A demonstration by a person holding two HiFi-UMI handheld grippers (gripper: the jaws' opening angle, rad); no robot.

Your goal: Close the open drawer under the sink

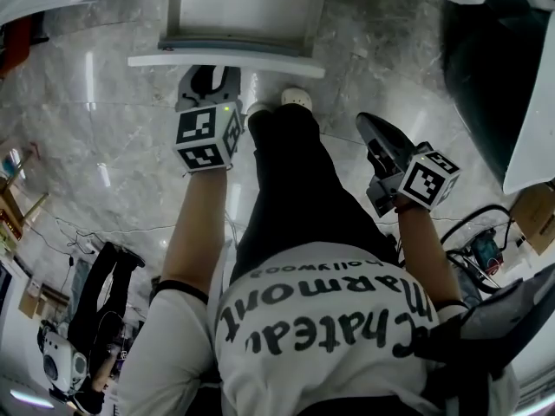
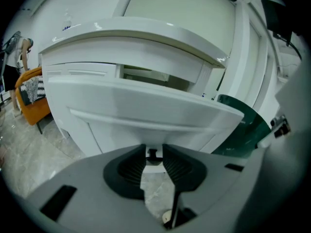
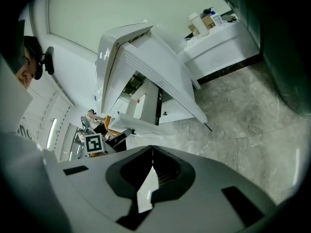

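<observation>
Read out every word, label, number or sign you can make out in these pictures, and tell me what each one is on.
"Chateau Marmont": on the person's white T-shirt, upside down in the head view.
"hollywood": smaller, on the same T-shirt.
Marker cubes: black-and-white square patterns only, no words.
Bottles on the counter: labels too small to read.
Small blue mark above the sink cabinet: too blurred to read.
</observation>
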